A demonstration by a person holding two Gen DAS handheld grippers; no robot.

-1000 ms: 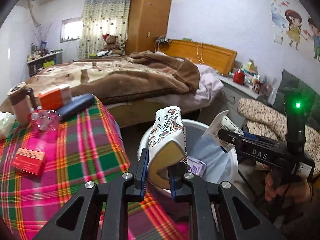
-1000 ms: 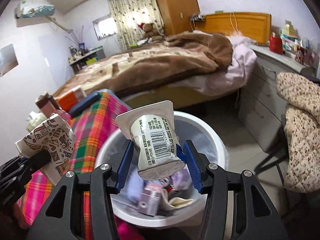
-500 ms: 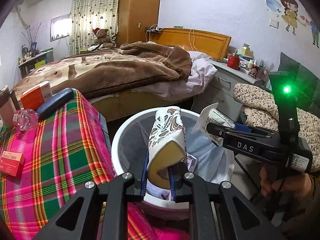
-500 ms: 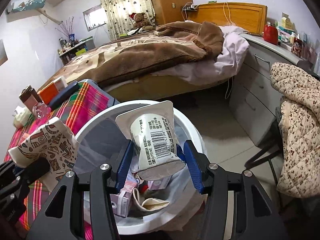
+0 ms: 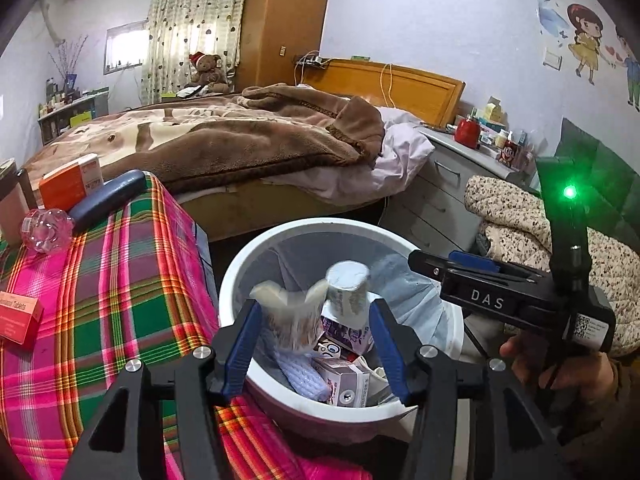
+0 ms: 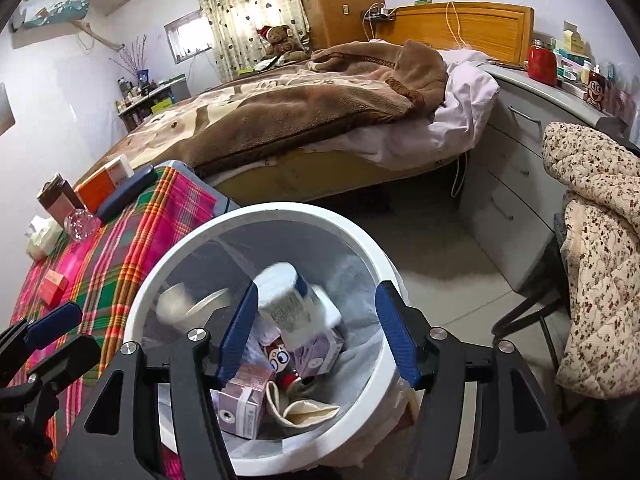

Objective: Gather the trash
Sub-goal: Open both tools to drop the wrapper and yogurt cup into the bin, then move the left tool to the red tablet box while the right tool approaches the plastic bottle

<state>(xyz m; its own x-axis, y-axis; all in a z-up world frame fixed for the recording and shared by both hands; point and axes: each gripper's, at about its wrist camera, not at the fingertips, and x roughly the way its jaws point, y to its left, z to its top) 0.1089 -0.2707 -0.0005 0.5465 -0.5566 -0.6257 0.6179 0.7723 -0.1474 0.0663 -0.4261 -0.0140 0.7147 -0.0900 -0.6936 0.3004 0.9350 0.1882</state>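
A white trash bin with a plastic liner stands beside the plaid table; it also shows in the right wrist view. My left gripper is open above it, and a patterned paper cup, blurred, is dropping between its fingers. My right gripper is open over the bin, and a white yogurt cup, blurred, is falling from it; the cup shows too in the left wrist view. Purple cartons and other trash lie in the bin.
The table with a pink and green plaid cloth carries a red box, an orange box, a dark case and a clear bottle. A bed, grey drawers and a quilt-draped chair surround the bin.
Both grippers have opened. The patterned cup and the yogurt cup have left the jaws and are falling into the bin. Both grippers moved further over the bin.
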